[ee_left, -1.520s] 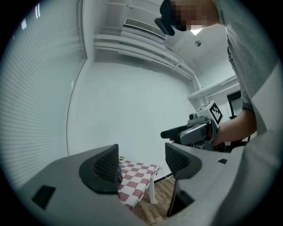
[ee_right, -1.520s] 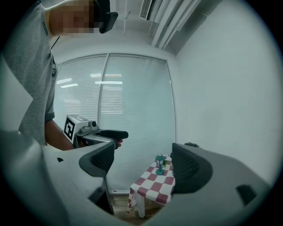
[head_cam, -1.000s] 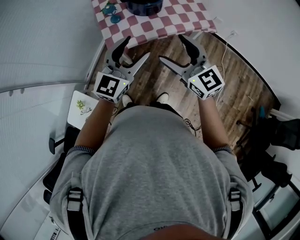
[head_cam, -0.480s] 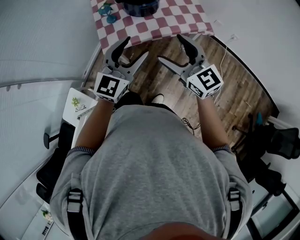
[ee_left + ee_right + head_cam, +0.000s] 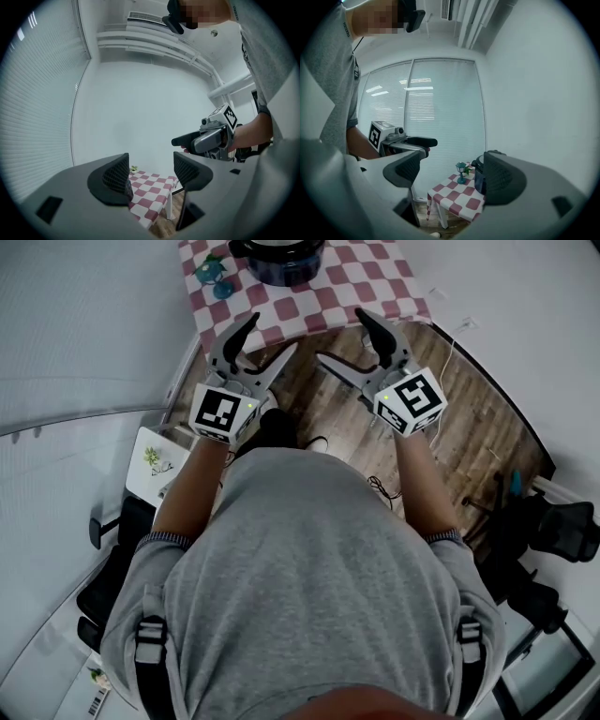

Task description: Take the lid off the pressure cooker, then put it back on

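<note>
The pressure cooker (image 5: 277,261) stands at the far side of the red-and-white checked tabletop (image 5: 361,285), its top cut off by the edge of the head view. A small teal lamp ornament (image 5: 215,274) stands just beside it. The left hand-held gripper (image 5: 270,336) and the right hand-held gripper (image 5: 342,337) are side by side over the wooden floor (image 5: 323,413), near the tabletop's front edge. Both have their jaws spread wide with nothing between them.
</note>
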Motion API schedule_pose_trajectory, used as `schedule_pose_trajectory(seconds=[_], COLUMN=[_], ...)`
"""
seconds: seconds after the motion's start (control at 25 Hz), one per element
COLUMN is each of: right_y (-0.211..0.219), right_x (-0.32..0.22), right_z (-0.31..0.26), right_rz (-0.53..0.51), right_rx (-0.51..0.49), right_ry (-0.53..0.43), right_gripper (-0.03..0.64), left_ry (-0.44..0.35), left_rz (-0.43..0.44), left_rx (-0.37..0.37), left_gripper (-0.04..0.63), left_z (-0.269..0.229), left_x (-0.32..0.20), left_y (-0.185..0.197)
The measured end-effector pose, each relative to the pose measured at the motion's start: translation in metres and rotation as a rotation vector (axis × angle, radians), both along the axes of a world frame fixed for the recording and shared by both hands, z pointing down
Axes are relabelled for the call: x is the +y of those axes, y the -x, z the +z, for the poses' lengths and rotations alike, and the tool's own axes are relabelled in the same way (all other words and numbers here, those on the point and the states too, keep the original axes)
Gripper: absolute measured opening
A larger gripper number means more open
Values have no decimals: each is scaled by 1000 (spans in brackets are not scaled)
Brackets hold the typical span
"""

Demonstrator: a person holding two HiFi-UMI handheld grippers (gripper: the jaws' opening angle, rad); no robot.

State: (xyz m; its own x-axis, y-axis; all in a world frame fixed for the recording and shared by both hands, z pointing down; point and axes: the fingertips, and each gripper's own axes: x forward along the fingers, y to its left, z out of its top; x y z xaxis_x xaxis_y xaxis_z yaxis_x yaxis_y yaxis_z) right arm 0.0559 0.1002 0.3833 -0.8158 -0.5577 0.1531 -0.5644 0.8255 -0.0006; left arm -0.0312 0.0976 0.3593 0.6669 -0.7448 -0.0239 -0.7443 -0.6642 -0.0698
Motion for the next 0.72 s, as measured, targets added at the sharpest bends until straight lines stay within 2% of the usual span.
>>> schedule_pose_trajectory(seconds=[0.36,0.72], right_y=[32,85], right_x=[-75,-138], right_z=[2,4], right_rz=[24,29], right_rx=[17,39], right_ry=[20,40], right_gripper=[437,433], left_ry=[4,-12], left_rz=[21,50], left_rx=[5,-13], left_gripper=[324,324], left_z=[0,-1], left_x=[-76,-145], left_y=[32,71])
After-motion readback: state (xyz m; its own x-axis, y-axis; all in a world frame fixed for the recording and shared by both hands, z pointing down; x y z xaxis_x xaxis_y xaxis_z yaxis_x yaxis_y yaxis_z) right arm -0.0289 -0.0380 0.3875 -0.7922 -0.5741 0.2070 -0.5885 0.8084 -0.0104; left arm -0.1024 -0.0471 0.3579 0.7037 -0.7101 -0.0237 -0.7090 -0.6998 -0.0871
